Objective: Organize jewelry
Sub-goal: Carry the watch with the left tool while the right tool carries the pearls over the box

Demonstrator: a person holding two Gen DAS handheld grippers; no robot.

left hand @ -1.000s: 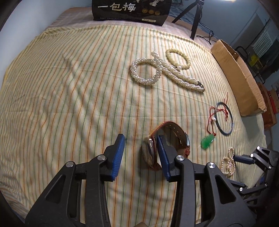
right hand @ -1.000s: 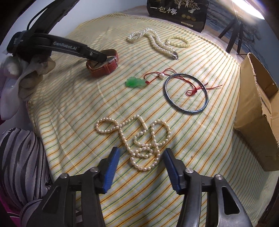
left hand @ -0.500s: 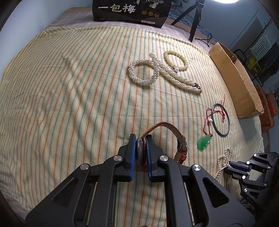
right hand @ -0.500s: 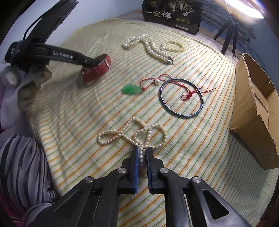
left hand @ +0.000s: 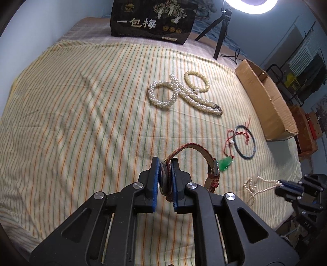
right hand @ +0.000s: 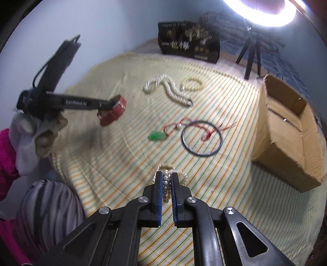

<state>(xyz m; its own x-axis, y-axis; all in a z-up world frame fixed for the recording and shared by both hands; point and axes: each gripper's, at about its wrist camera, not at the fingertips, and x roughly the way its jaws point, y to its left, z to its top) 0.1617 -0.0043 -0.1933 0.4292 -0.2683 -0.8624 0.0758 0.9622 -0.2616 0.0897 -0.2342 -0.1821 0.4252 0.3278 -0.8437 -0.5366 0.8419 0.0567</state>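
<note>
Pendant [right hand: 157,135] left of bangle [right hand: 202,138], necklace [right hand: 169,90] behind both, box [right hand: 286,131] at cloth's [right hand: 122,159] right.

A room in a home, set up for filming. The surface under the left claw [left hand: 165,180] is a bed spread with a yellow striped sheet [left hand: 85,114], soft and creased, pushed against a pale blue wall [right hand: 106,30]. Ahead of the claw, at the bed's far edge, stands a black gift box [left hand: 153,20] with Chinese lettering; to the right of it a ring light [left hand: 253,5] on a small tripod [left hand: 221,34]. Right of the claw an open cardboard box [left hand: 265,102] lies on the bed, with household clutter [left hand: 302,67] and shelving beyond it.
</note>
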